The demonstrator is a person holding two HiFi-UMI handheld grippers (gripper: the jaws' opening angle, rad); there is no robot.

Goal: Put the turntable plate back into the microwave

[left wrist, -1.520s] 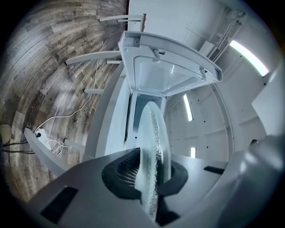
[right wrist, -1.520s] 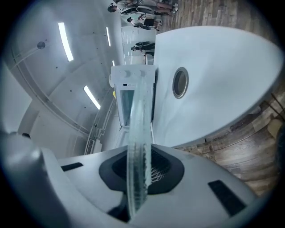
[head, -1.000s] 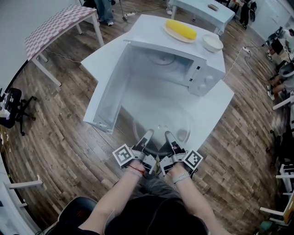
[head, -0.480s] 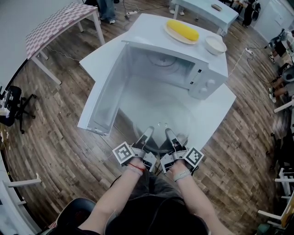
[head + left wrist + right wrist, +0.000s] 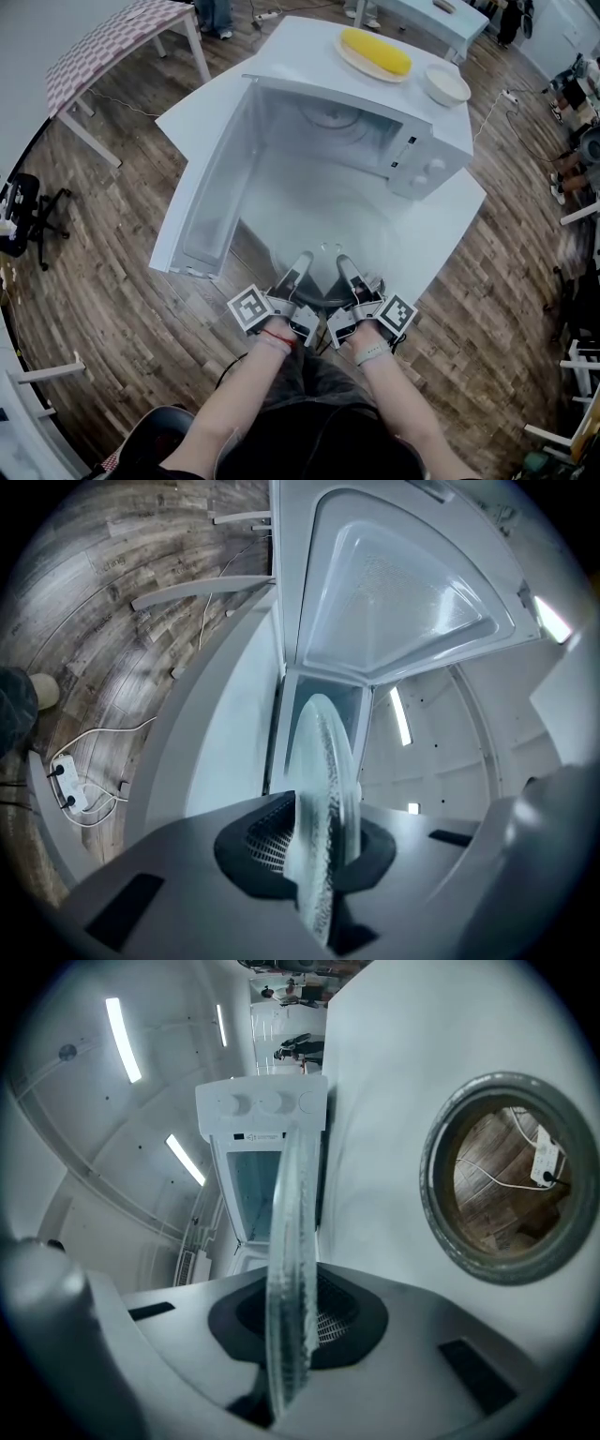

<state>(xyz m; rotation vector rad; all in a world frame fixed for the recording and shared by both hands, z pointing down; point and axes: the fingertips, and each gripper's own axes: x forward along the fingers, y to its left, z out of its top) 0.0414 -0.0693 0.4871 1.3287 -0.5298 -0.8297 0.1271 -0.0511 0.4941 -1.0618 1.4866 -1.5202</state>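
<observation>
Your left gripper (image 5: 299, 266) and right gripper (image 5: 344, 268) each clamp the near rim of the glass turntable plate (image 5: 323, 234), side by side. The plate hangs level just in front of the microwave (image 5: 417, 150). The microwave's open cavity lies straight beyond the plate's far rim, and both grippers are equally near it.

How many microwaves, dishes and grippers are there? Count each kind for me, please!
Microwave: 1
Glass turntable plate: 1
Plate of yellow food: 1
White bowl: 1
Grippers: 2, left gripper and right gripper, both gripping the turntable plate
Total: 6
</observation>
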